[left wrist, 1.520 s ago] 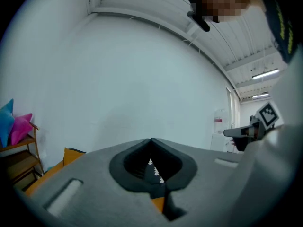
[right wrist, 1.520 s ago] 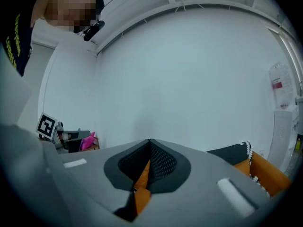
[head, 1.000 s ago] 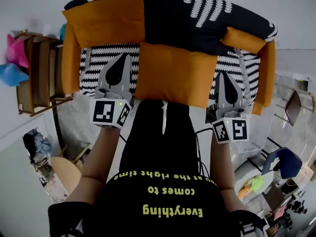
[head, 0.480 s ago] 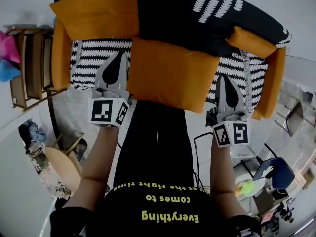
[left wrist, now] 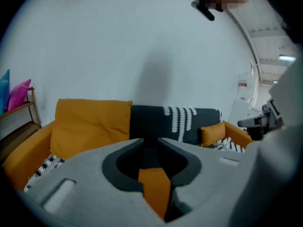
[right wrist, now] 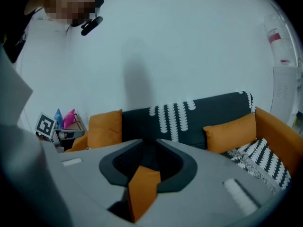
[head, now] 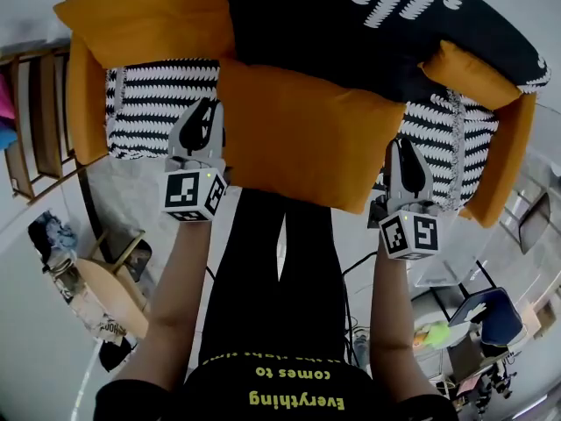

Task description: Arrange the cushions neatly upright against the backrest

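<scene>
My left tool (head: 204,117) and right tool (head: 401,152) are both opening, each with an edge of the orange cushion (head: 307,139) between its jaws. The cushion spans from one tool to the other, with the sofa (head: 307,24) backrest just beyond.

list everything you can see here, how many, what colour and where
sofa: 1, orange arms, black-and-white patterned seat, black back with white print, top of the head view
large cushion: 1, orange, against the backrest at the sofa's left end
small cushion: 1, orange, at the sofa's right end by the arm
middle cushion: 1, orange, in front of the seat, between the two grippers
shelf: 1, wooden, left of the sofa
soft items: 2, pink and blue, on the shelf
chair: 1, blue, lower right
left hand-held gripper: 1, grey, at the middle cushion's left edge, jaws opening, orange fabric between them
right hand-held gripper: 1, grey, at its right edge, likewise opening
forearms: 2, bare, behind the grippers
</scene>
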`<state>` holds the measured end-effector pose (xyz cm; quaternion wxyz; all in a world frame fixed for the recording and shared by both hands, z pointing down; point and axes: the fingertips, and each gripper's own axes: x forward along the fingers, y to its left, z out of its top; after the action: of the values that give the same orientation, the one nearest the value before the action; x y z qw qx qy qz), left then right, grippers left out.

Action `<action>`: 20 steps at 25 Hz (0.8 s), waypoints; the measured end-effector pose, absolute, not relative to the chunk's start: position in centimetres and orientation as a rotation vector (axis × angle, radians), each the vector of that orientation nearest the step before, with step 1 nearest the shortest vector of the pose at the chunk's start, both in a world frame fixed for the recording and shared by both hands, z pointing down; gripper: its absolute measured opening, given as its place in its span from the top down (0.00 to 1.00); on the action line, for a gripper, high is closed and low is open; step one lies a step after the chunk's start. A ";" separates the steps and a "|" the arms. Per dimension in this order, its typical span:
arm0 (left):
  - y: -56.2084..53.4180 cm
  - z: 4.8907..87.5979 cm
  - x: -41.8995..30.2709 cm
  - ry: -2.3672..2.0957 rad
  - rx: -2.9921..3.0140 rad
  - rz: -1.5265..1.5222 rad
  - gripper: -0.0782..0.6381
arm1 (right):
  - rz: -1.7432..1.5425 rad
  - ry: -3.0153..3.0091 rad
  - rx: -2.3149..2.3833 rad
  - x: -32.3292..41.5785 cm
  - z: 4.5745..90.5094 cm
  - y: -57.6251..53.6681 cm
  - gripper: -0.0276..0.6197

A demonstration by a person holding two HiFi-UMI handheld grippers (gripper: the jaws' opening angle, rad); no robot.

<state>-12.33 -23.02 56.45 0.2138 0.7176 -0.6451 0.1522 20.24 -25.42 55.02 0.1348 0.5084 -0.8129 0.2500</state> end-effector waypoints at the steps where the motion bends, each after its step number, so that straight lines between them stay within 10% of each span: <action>1: -22.9 58.1 -12.4 -1.779 1.970 0.432 0.77 | 0.737 -2.332 1.463 20.3 56.7 -25.3 0.80; 16: -20.8 75.1 -10.3 -1.464 1.768 0.642 0.37 | 0.876 -2.062 1.421 24.7 72.8 -23.3 0.57; 20: -19.6 77.6 -8.6 -1.363 1.767 0.719 0.26 | 0.998 -1.992 1.352 24.3 76.2 -22.0 0.38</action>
<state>-8.58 -19.60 77.64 0.3880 0.6946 -0.5359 0.2826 24.31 -21.98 76.18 0.2647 0.5002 -0.7372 0.3692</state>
